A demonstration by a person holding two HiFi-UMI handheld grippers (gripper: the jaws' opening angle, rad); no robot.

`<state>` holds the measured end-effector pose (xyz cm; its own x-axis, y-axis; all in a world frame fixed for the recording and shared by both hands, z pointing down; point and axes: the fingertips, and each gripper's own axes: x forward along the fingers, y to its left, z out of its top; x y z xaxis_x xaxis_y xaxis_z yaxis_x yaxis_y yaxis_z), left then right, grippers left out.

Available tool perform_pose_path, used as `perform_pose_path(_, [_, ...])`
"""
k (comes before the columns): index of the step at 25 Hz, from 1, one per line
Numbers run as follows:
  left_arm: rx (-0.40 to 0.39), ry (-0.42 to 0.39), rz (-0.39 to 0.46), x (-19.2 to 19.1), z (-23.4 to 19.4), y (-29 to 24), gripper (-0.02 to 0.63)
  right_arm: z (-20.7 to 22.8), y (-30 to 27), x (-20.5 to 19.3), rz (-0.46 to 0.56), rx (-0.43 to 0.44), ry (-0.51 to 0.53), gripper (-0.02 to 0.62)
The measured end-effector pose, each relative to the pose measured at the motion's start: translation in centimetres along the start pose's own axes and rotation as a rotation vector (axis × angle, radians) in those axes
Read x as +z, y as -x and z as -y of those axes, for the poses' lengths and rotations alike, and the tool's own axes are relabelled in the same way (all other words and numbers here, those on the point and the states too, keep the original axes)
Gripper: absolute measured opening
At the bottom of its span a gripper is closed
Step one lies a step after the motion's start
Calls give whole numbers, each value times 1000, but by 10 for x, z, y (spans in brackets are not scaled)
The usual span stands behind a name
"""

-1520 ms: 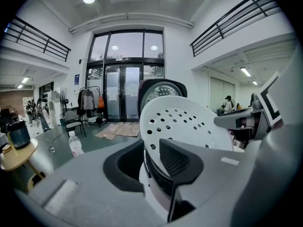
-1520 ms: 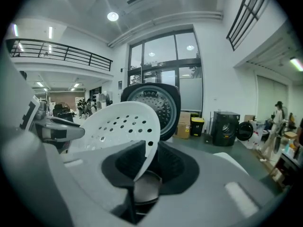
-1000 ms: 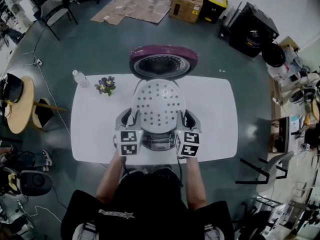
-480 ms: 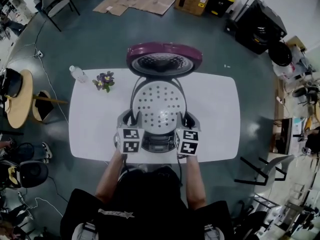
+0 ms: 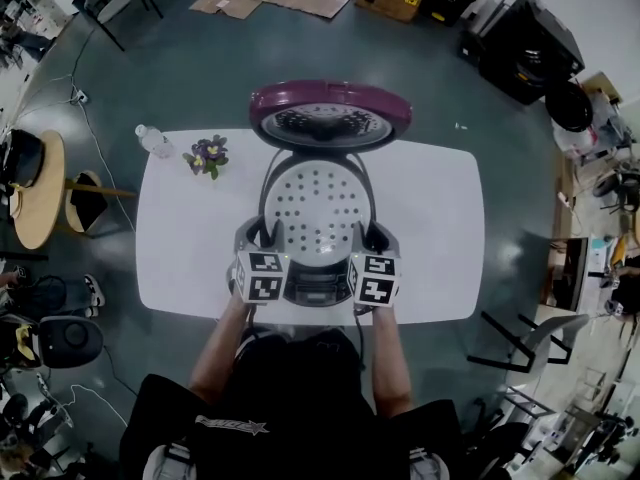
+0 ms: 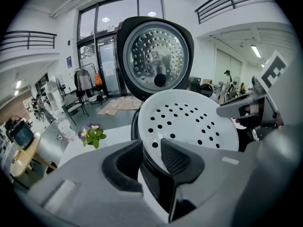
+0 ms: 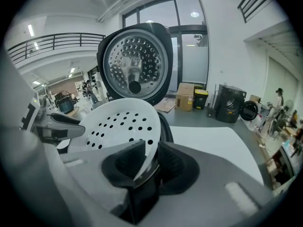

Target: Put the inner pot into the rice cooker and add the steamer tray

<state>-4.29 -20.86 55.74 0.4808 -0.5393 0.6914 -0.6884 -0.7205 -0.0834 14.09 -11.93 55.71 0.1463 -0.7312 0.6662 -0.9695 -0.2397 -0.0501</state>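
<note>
Room: a large open hall with a grey floor (image 5: 200, 68); cartons and chairs stand well apart from the work.

Worktop (image 5: 440, 228): white, flat and smooth. Flowers (image 5: 207, 155) and a bottle (image 5: 152, 140) sit near its far left corner.

Cooker (image 5: 318, 288): central, lid (image 5: 330, 116) raised.

Tray (image 5: 316, 208): white perforated plastic, over the cooker's mouth. Judged light, stiff and somewhat slippery; the thin rim, taken at opposite sides, is the proper hold.

Left gripper (image 6: 150, 150) and right gripper (image 7: 150, 162): fingers (image 6: 180, 160) closed on that rim.
</note>
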Motion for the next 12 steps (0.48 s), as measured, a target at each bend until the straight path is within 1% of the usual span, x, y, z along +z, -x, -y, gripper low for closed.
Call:
perform_pose_path(8, [-9,7,-50,-7,-1,-9,132,0,-10,-7,-52,39,-22,91])
perform_pose_path(12, [-8,-2,-65,-10,-2,-11,135,-2,-13,-9,-62,47,-30,91])
